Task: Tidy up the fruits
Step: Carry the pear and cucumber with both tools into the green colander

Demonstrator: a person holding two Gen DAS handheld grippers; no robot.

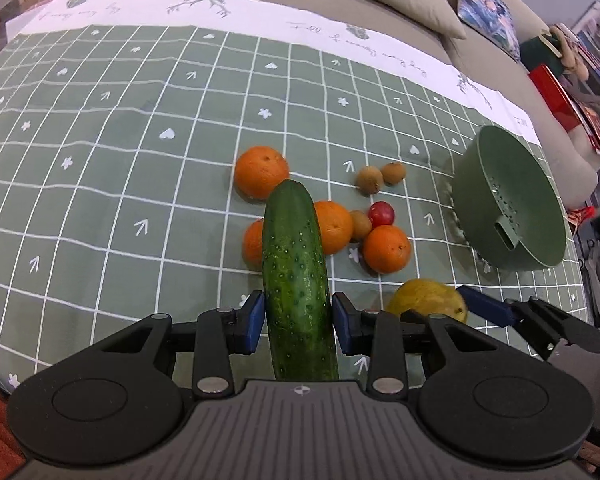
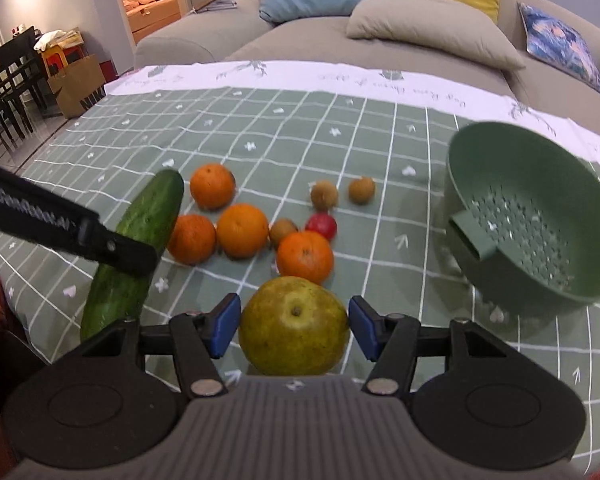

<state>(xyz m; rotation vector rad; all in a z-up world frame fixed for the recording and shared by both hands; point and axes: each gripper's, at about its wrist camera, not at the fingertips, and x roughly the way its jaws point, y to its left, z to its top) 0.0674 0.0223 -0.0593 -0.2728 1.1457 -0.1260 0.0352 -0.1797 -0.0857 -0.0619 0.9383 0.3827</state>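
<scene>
My left gripper point(image 1: 298, 322) is shut on a green cucumber point(image 1: 296, 276) and holds it pointing forward above the cloth; it also shows in the right wrist view point(image 2: 136, 248) with the left gripper's finger across it. My right gripper point(image 2: 294, 326) has its blue pads on both sides of a yellow-green pear point(image 2: 294, 326), which also shows in the left wrist view point(image 1: 426, 300). Several oranges point(image 2: 242, 230), small brown kiwis point(image 2: 324, 194) and a red fruit point(image 2: 321, 225) lie grouped on the cloth. A green colander point(image 2: 532, 216) stands tilted at the right.
A green checked tablecloth point(image 2: 340, 128) covers the table. A beige sofa point(image 2: 340, 40) with cushions runs along the far edge. Dark chairs point(image 2: 4, 80) and a paper bag point(image 2: 76, 84) stand at the far left. Red and coloured items point(image 1: 556, 96) lie beyond the right edge.
</scene>
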